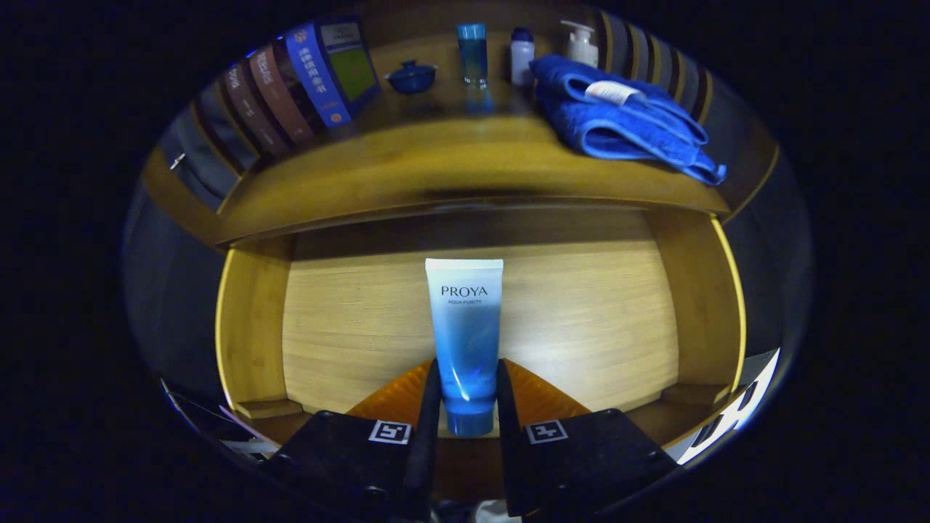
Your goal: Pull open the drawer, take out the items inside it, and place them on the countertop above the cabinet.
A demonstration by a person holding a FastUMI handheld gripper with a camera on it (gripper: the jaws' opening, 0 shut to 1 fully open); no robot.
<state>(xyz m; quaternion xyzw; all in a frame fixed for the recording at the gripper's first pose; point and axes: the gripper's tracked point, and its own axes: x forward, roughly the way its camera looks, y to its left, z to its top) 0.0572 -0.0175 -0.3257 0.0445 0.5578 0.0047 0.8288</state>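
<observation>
- Gripper (468, 396) points down into the open drawer (479, 319), fingers reaching forward from the near front edge.
- Both fingers (430, 407) run parallel, close together, one on each side of the tube (465, 338), which stands cap end toward the gripper.
- Inner faces of the two fingers lie flush against the tube's lower part, just above the cap; no gap visible on either side.
- Jaws narrowed to the tube's width, clamped on it.
- Fingertips reach roughly a third of the way up the tube; the rest extends beyond them.
</observation>
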